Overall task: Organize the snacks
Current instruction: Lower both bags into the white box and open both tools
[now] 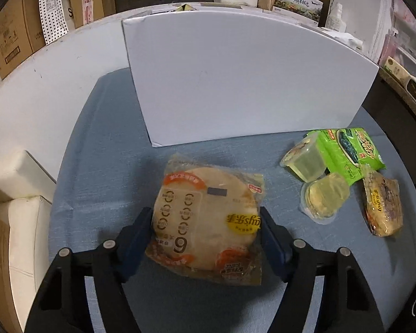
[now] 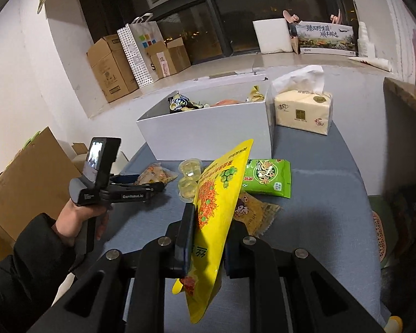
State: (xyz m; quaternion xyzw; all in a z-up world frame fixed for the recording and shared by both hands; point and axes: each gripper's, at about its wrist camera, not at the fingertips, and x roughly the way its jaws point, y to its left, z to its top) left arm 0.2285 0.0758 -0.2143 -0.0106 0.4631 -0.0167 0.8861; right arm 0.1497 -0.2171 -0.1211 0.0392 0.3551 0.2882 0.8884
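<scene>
Snacks: left tongs [image 1: 206, 224] pinch the flatbread pack [image 1: 208, 219] low-centre on the blue surface [image 1: 102, 166]. Right tongs [image 2: 208, 238] clamp the yellow pouch [image 2: 216, 211] upright, frame centre. White box [image 2: 208, 136] behind; lift both clear of its rim before releasing.

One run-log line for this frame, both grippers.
left gripper: shut on flatbread pack, on blue cloth | right gripper: shut on yellow snack bag, lifted | white box: holds snacks
</scene>
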